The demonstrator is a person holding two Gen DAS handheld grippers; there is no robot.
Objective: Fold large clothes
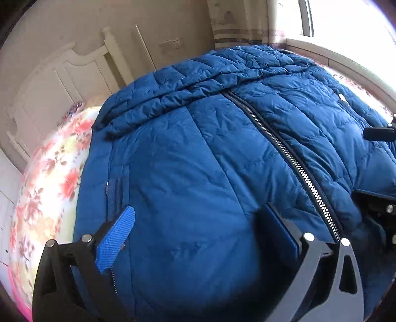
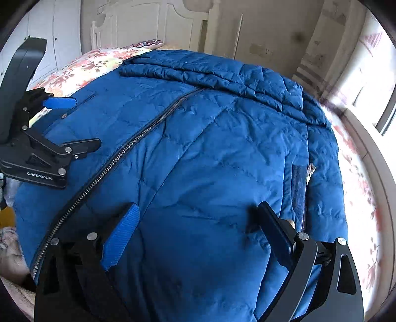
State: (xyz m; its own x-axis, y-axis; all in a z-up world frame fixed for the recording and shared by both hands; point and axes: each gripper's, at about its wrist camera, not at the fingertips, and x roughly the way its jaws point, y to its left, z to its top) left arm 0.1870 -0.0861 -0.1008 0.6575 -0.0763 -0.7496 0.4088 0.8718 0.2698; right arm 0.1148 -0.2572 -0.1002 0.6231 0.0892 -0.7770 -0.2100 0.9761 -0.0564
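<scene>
A big blue quilted down jacket (image 1: pixel 210 161) lies front up on a floral bed, its silver zipper (image 1: pixel 292 158) closed and running down the middle. It also fills the right wrist view (image 2: pixel 210 153). A sleeve or hood is folded across its far end (image 1: pixel 203 81). My left gripper (image 1: pixel 198 223) is open, its fingers spread just above the jacket's left panel near the hem. My right gripper (image 2: pixel 198 223) is open and empty above the right panel. The left gripper also shows at the left edge of the right wrist view (image 2: pixel 74 123), open.
The floral bedsheet (image 1: pixel 49 178) shows to the left of the jacket and along the right side (image 2: pixel 358 198). A white headboard (image 2: pixel 148 22) and wall stand beyond. A window sill (image 1: pixel 346 62) runs along the right.
</scene>
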